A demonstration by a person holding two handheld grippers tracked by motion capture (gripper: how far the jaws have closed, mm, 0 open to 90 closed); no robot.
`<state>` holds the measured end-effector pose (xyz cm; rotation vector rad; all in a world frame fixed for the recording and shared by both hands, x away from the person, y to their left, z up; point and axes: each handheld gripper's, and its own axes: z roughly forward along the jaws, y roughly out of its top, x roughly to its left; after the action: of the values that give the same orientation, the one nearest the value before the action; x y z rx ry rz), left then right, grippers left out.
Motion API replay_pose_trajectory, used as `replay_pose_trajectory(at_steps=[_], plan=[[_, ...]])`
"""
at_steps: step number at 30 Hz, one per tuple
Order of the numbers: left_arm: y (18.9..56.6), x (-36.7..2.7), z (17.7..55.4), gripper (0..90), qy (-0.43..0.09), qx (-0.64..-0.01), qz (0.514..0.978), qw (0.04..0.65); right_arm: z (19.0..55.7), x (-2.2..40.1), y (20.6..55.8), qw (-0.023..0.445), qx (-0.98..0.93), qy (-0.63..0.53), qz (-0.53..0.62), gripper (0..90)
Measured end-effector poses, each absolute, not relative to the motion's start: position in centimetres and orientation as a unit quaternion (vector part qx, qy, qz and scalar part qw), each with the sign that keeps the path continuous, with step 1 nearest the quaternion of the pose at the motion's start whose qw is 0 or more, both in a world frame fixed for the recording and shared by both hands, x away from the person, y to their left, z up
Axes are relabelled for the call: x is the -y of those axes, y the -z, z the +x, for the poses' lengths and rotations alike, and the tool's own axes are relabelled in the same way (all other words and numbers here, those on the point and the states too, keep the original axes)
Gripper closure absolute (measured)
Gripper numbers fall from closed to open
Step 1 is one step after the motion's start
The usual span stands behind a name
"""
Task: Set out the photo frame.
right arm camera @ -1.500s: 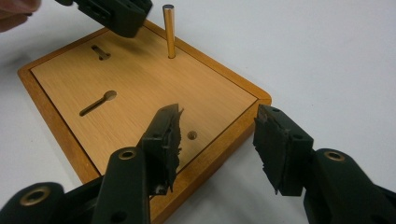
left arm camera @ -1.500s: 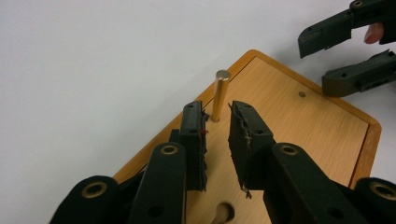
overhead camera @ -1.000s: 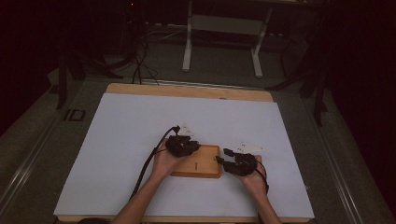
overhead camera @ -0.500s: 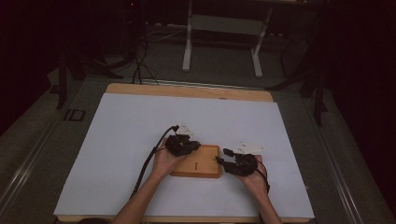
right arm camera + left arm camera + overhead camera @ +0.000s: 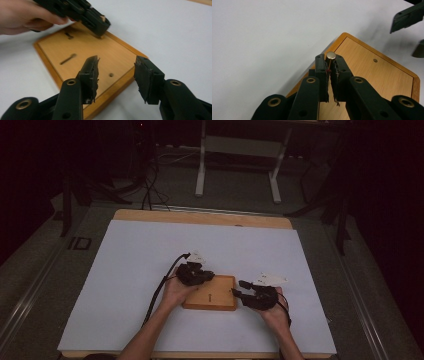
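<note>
No readable labels anywhere. Your left tool is clamped on a small pin with a round metal head, held over the far-left corner of the wooden board. Board lies on the white counter, has slots and a small hole. Your right tool is released, jaws apart over the board's right edge.

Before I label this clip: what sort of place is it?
Probably a lab recording bench: a white-covered table bearing one wooden board, loose cables on the floor, and a dark room around it.
</note>
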<state>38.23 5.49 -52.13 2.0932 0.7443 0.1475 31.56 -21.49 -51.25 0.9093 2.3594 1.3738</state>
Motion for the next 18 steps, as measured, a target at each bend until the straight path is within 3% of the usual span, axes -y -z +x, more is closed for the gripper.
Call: replay_pose_trajectory(at_steps=[18], plan=[[52.3,-6.0,39.5,84.7,-0.013,-0.304,0.836,0.456,30.2,21.5,51.1,0.116,-0.828,-0.472,0.280,47.7]])
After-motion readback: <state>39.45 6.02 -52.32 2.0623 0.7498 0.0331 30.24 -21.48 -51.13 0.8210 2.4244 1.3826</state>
